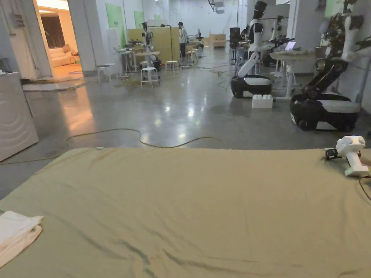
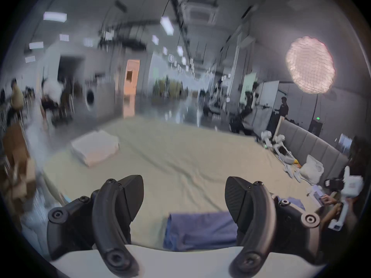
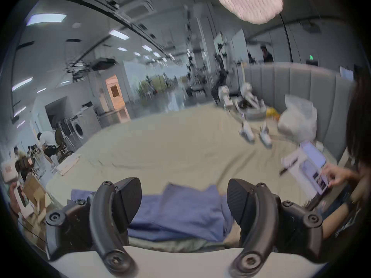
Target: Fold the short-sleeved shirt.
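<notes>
The left claw (image 2: 184,200) was spread wide and held nothing, hovering just above the blue shirt (image 2: 200,232). The right claw (image 3: 184,202) was likewise spread and empty above the same shirt (image 3: 180,208), which lay rumpled and partly doubled over at the near edge of the bed (image 3: 170,142). Farther off on the bed sat folded white cloth (image 2: 94,150), a white handheld device (image 1: 350,154) and a plastic bag (image 3: 297,120). The likeliest trouble: a claw could pinch several bunched layers, or the loose sheet below, dragging it into the fold.
</notes>
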The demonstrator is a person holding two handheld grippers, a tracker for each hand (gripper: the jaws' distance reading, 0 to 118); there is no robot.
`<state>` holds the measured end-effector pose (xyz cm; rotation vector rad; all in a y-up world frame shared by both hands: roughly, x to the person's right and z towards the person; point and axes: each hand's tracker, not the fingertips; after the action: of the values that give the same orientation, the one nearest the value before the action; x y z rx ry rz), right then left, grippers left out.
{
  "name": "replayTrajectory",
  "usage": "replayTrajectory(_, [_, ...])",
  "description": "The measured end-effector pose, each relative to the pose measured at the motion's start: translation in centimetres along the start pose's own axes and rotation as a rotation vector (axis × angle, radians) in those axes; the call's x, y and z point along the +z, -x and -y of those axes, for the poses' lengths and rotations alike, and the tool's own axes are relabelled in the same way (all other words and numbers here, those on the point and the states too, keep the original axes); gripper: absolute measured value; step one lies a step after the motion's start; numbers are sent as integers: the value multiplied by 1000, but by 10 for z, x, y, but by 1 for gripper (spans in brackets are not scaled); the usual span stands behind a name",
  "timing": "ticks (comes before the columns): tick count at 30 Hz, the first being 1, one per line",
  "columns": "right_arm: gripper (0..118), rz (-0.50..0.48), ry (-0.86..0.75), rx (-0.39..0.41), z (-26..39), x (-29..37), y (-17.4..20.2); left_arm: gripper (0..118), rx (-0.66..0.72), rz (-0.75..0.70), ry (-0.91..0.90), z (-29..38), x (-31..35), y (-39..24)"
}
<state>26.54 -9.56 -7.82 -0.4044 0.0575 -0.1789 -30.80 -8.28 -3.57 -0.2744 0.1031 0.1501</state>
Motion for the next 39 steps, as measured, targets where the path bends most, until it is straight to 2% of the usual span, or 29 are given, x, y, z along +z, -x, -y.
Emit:
replayTrajectory(2, [92,-12,-78,67,-15,15,23,89,-70,-58,-92,-17,20,-20])
replayTrajectory(3, [91,-16,-118,91,-13,17,23,89,-104,-89,-116,-23,26,-29])
replayTrajectory(5, [85,-41,-187,126,-22,26,40,87,-154,-90,-164,-30,36,-44])
replayTrajectory(6, [78,-44,-208,134,-26,29,48,85,-168,-84,-180,-32,40,-50])
replayTrajectory(7, [58,-52,-232,137,-26,33,55,78,-171,-80,-189,-34,45,-57])
replayTrajectory(8, [38,-64,-250,148,-29,36,61,61,-185,-69,-198,-34,47,-61])
replayTrajectory(9, [15,-68,-260,162,-31,37,66,30,-201,-61,-207,-35,50,-66])
replayTrajectory(10, [2,-64,-279,182,-32,39,71,0,-211,-49,-212,-35,52,-71])
replayTrajectory(15, [0,-70,-305,242,-32,44,86,0,-221,20,-204,-35,56,-87])
replayTrajectory(20, [0,-94,-317,250,-33,44,91,0,-213,71,-180,-37,50,-89])
replayTrajectory(23, [0,-69,-324,278,-33,43,95,0,-176,125,-162,-37,45,-86])
replayTrajectory(27, [0,-82,-313,265,-33,42,92,0,-93,192,-72,-34,25,-71])
replayTrajectory(29, [0,-99,-295,250,-31,40,89,5,-23,169,25,-25,4,-56])
replayTrajectory(30, [0,-100,-291,242,-29,40,88,27,17,189,93,-19,-9,-45])
replayTrajectory(31, [0,-108,-273,232,-26,38,86,76,63,213,171,-8,-25,-32])
replayTrajectory(32, [0,-117,-257,224,-23,36,84,103,137,220,234,6,-42,-20])
replayTrajectory(33, [0,-118,-248,218,-20,35,83,116,204,247,290,21,-56,-7])
replayTrajectory(35, [0,-121,-206,206,-13,30,81,117,361,258,406,53,-85,21])
replayTrajectory(39, [0,-136,-127,177,-3,19,76,117,538,190,525,112,-136,69])
